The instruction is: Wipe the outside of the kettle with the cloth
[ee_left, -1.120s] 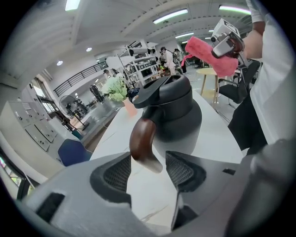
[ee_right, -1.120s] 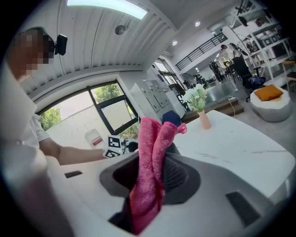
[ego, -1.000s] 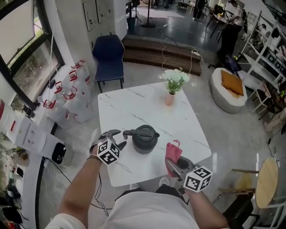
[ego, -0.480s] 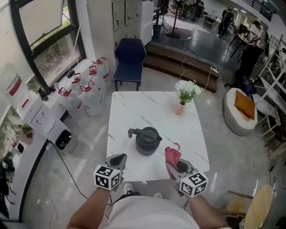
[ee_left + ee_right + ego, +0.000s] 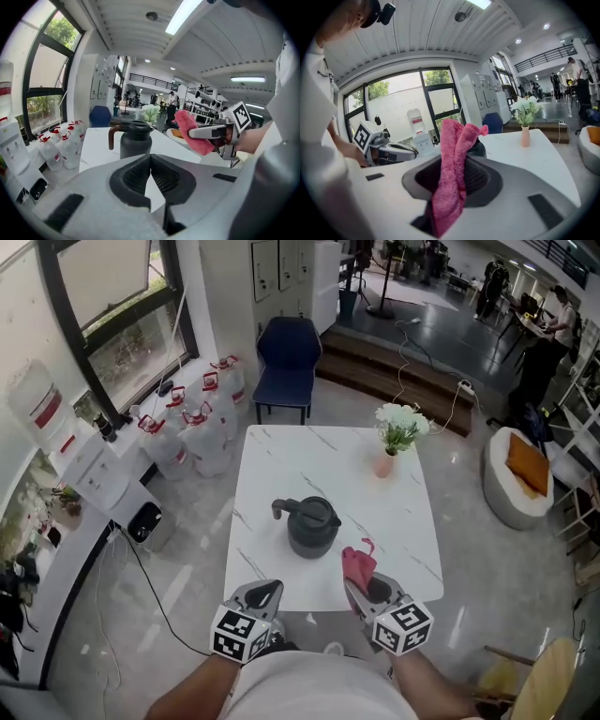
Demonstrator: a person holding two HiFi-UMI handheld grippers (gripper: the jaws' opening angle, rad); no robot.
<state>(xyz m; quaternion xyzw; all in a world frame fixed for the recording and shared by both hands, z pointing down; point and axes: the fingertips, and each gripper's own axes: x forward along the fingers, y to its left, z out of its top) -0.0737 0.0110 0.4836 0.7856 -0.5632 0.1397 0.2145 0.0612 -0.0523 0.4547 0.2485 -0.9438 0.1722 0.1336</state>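
A dark grey kettle (image 5: 312, 526) with a brown handle stands upright near the middle of the white table (image 5: 281, 465). In the left gripper view the kettle (image 5: 135, 140) is ahead, apart from the jaws. My left gripper (image 5: 265, 594) hangs at the near table edge, shut and with nothing in it. My right gripper (image 5: 359, 589) is at the near edge too, right of the kettle, shut on a pink cloth (image 5: 357, 562). The cloth (image 5: 452, 173) stands up between the jaws and hides most of the kettle in the right gripper view.
A pink vase of white flowers (image 5: 398, 439) stands at the table's far right. Beyond the table is a blue chair (image 5: 289, 357). Several water bottles (image 5: 202, 427) stand on the floor at the left, and a beanbag with an orange cushion (image 5: 525, 474) is at the right.
My left gripper has drawn back from beside the kettle's handle to the near table edge, and its jaws have come together. The right gripper has stayed put with the cloth.
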